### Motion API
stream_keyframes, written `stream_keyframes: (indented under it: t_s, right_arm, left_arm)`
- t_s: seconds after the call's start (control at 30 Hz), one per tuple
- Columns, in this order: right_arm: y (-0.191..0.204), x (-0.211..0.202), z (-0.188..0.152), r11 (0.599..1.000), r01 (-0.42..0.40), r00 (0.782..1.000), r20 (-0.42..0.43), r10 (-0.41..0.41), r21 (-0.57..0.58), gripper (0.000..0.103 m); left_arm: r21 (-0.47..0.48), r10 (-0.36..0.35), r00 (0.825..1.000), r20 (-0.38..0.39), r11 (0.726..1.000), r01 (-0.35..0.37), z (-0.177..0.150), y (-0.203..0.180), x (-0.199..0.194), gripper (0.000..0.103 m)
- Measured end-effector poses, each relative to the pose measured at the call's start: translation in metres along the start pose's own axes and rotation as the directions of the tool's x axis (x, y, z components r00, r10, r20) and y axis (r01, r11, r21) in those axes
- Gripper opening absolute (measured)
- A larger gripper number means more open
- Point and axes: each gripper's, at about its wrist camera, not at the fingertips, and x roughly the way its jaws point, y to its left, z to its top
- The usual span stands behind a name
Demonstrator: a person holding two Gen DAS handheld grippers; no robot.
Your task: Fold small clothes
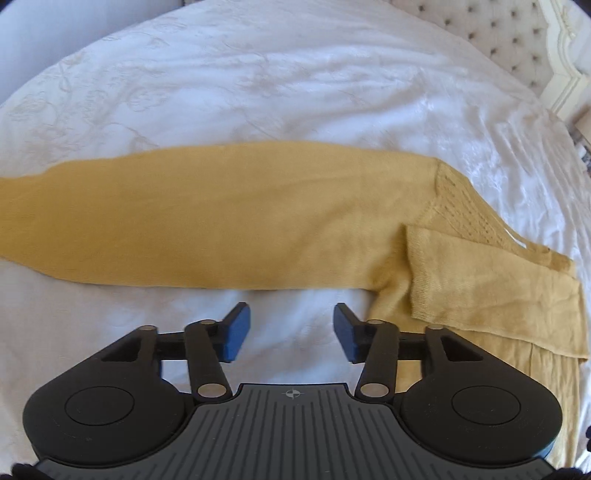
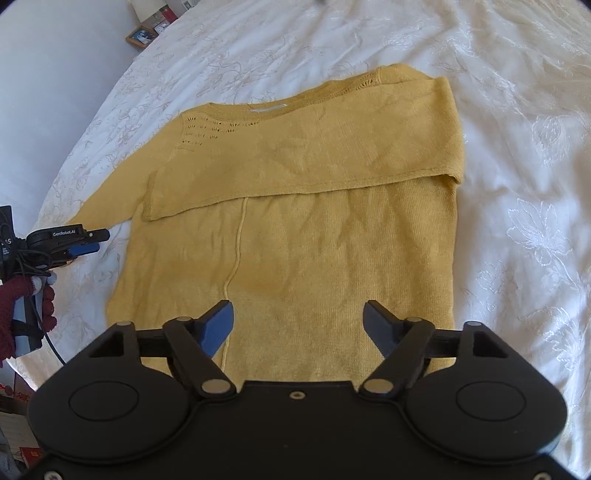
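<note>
The left tongs [image 1: 291,332] are hanging spread wide, nothing between their blue pads [image 1: 236,334], and they are hovering over bare sheet just short of the near edge of the yellow sweater [image 1: 221,218]. From the right wrist view the same left tongs [image 2: 86,243] are showing at the far left, just beside the cuff of the outstretched sleeve [image 2: 110,201], held by a hand in a dark red knitted glove [image 2: 22,314]; from that side angle their gap is hard to judge. The right tongs [image 2: 297,326] are also standing wide apart and gripping nothing, poised above the sweater's lower body close to the hem, whose edge is being hidden behind the tool's black body.

The sweater is lying flat on the white embroidered bedsheet [image 2: 517,184]. Its right sleeve [image 2: 314,147] is lying folded across the chest, covering most of the upper front, and ending just short of the sweater's left side. A raised seam line [image 2: 236,240] is running down the body from under that folded sleeve toward the right tongs. The other sleeve [image 1: 184,218] is stretching sideways away from the body; in the left wrist view its cuff end is cut off by the left frame edge.

Beyond the sweater's neckline, a tufted headboard [image 1: 498,33] is showing partly at the picture's corner. Past the bed's edge on the sweater's outstretched-sleeve side, a small framed picture [image 2: 141,36] is sitting among items too small to identify.
</note>
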Motion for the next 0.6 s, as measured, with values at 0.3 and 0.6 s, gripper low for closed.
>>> stream_keyframes:
  t_s: [0.3, 0.6]
  right_arm:
    - [0.039, 0.017, 0.018, 0.998, 0.011, 0.999, 0.041, -0.009, -0.055, 0.102]
    - [0.069, 0.031, 0.034, 0.999, -0.002, 0.998, 0.07, 0.005, -0.042, 0.102]
  left_arm:
    - [-0.095, 0.173, 0.982, 0.076, 0.982, -0.165, 0.026, 0.111, -0.051, 0.073]
    - [-0.156, 0.291, 0.953, 0.081, 0.948, -0.276, 0.065, 0.196, -0.064, 0.073]
